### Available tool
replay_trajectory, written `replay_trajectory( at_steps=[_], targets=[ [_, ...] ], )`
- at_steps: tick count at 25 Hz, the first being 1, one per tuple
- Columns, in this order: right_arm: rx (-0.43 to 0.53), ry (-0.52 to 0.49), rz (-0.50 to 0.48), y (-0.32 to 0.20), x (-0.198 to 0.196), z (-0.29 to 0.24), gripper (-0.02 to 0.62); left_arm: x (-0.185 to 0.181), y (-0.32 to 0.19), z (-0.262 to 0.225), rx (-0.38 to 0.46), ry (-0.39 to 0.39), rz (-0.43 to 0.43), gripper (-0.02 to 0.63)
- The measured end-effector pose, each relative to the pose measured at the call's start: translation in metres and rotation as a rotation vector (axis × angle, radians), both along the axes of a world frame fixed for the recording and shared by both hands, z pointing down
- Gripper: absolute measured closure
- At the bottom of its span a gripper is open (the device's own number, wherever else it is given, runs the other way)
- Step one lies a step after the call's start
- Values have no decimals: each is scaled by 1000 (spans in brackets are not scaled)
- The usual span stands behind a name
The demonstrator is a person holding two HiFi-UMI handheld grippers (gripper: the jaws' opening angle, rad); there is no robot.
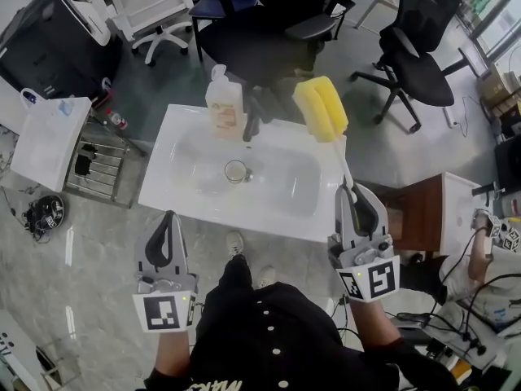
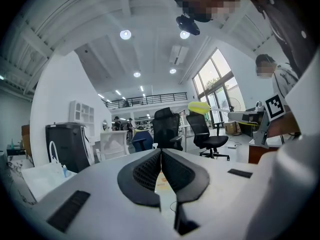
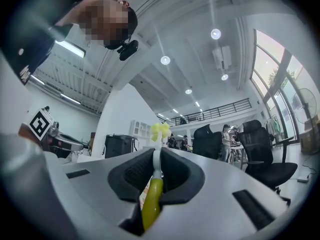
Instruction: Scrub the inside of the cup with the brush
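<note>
In the head view, the left claw [image 1: 169, 217] hovers short of the near edge of a white sink [image 1: 167, 187], its jaws pressed together and empty. The right claw [image 1: 358, 191] sits at the sink's near right corner and pinches the handle of the brush [image 1: 321, 107]. The brush's white stem rises away from this claw, so the yellow sponge head stands out beyond the claw's tips, above the sink's far edge. The cup [image 1: 236, 171], a clear glass, stands upright in the basin, ahead of the left claw and off to its right, and ahead-left of the right claw. A soap bottle [image 1: 225, 103] and a dark faucet [image 1: 251, 120] stand beyond the cup.

In the left gripper view, the left claw [image 2: 161, 160] has its dark pads closed against each other with nothing between. The brush's yellow head [image 2: 199, 106] shows far off to its right.

In the right gripper view, the right claw [image 3: 157, 156] grips the brush [image 3: 151, 200] by its handle.
</note>
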State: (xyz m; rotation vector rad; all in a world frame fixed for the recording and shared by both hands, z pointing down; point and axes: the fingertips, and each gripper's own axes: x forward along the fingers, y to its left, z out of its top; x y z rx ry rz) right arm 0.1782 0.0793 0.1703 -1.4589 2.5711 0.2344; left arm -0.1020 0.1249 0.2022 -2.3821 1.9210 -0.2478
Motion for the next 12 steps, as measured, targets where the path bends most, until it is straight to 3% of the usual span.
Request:
replay_trajectory(
  at_steps=[12],
  targets=[
    [39, 17, 33, -84, -44, -22, 546, -42, -99, -17, 45, 11, 46, 580]
  ],
)
